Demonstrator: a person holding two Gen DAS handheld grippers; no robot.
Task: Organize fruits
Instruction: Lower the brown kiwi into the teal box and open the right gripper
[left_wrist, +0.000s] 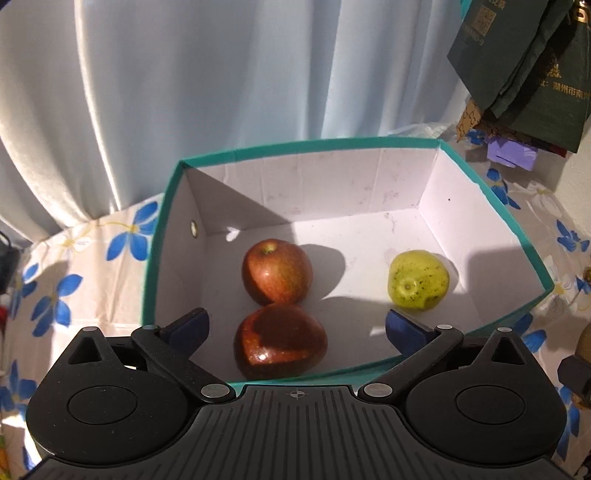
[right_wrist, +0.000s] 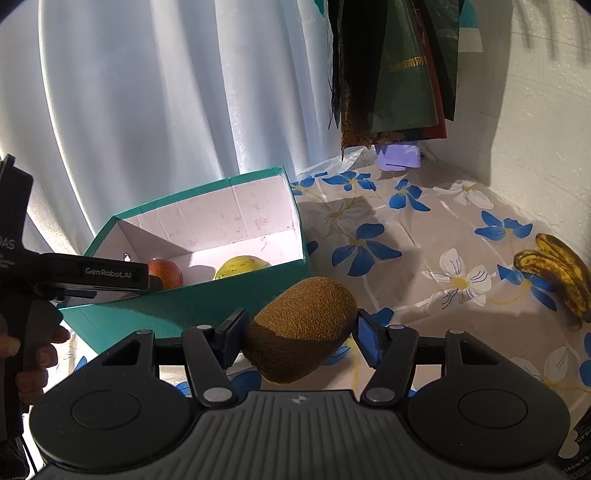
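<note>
Kiwi (right_wrist: 301, 328) in right tongs (right_wrist: 299, 338) (clamped)

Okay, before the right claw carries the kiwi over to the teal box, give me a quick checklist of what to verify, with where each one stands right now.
1. Kiwi between the right claw pads: ok, held above the tablecloth.
2. Grip firm: cannot tell.
3. Free floor in the teal box: ok, bare space between the red apples and the green fruit.
4. Left claw out of the way: not ok, open and empty over the box's near edge.
5. Bananas clear of the path: ok, far right on the tablecloth.
</note>
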